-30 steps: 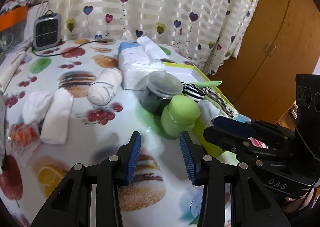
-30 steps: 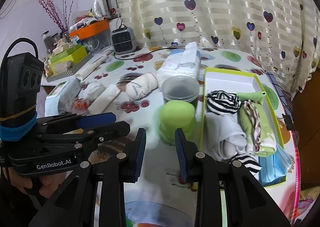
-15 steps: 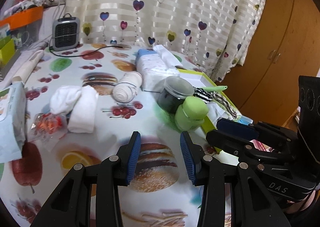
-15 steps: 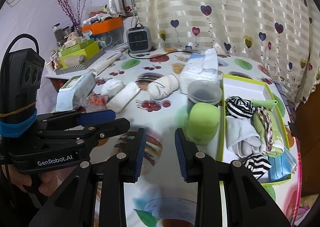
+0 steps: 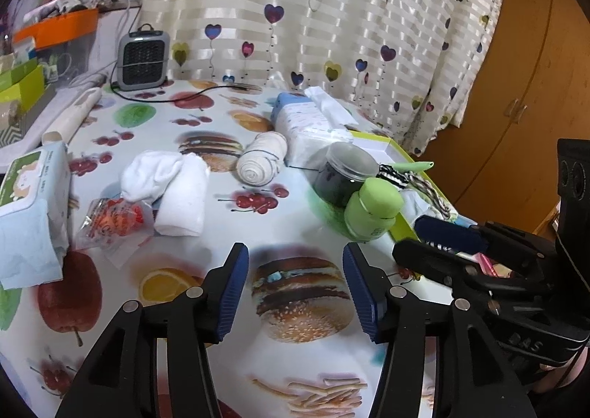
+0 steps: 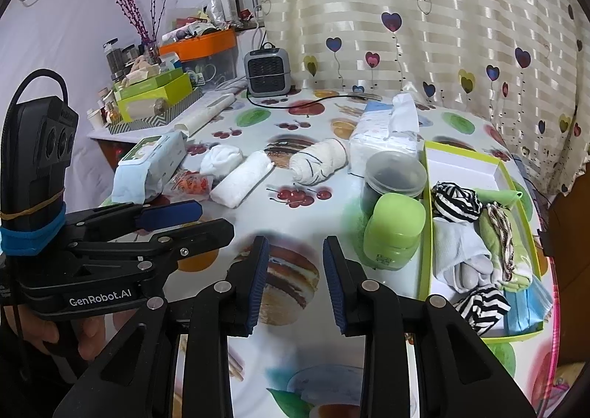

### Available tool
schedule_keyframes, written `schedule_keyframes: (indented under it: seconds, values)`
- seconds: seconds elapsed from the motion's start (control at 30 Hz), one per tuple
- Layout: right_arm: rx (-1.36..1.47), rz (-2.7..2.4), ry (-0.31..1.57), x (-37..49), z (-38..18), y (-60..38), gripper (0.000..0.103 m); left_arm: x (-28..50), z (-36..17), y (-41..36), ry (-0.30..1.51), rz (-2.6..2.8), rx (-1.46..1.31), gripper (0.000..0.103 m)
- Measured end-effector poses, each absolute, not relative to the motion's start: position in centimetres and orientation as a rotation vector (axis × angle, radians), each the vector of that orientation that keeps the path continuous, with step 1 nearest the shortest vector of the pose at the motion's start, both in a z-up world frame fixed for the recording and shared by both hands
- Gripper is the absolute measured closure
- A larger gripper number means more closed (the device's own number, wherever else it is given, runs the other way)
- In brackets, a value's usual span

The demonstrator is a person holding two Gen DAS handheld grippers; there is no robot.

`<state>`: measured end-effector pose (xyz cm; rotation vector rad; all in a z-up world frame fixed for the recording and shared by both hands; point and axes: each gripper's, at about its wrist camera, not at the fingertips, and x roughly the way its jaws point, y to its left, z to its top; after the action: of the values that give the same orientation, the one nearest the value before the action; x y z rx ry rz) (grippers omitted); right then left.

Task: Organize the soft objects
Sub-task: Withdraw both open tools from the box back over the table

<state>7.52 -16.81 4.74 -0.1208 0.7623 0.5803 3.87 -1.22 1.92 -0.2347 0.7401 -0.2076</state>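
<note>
Beside the green-rimmed cardboard tray [image 6: 427, 233] at the far right of the bench [image 6: 295, 218], you have already gathered several soft things: a black-and-white striped roll [image 6: 456, 201], white socks [image 6: 461, 255] and green cloth [image 6: 512, 252] lie packed inside it, which suggests the tray is your sorting bin. Well to the left of the tray, three soft pieces wait on the bench: a cream rolled cloth with a dark thread [image 5: 262, 159], a flat white folded towel [image 5: 183, 194] and, touching it, a bunched white sock [image 5: 149, 176].

Your left tool [image 5: 295, 287] hovers above the bench with its blue pads [image 5: 232, 287] spread wide, holding nothing. Your right tool [image 6: 293, 279] also hangs empty, jaws parted though narrower.

A lime-green plastic jar [image 6: 394, 231] and a dark lidded tub [image 6: 392, 178] stand just beside the tray's left wall, between the loose cloths and the bin. Judging from that, any carry into the tray needs to pass over them. The cream roll lies nearest the tray, so it looks the likeliest next pick, probably for your left tool, whose wider opening suits a bulky roll.
</note>
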Motion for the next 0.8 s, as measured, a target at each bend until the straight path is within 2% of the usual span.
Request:
schedule_keyframes:
  seconds: [0.03,0.07,0.8]
  values:
    - [-0.121,0.581,0.763,7.5,4.7,-16.7,0.053,3.9,1.9,-1.1,0.740,-0.205,-0.234,0.049]
    - [-0.119,0.583,0.762,7.6,4.7,-16.7,0.048,3.8,1.9,-1.1,0.739,-0.203,-0.234,0.049]
    - [-0.110,0.624,0.801,8.3,3.3,-15.8,0.048,3.8,0.6,2.2,0.762,-0.164,-0.307,0.049]
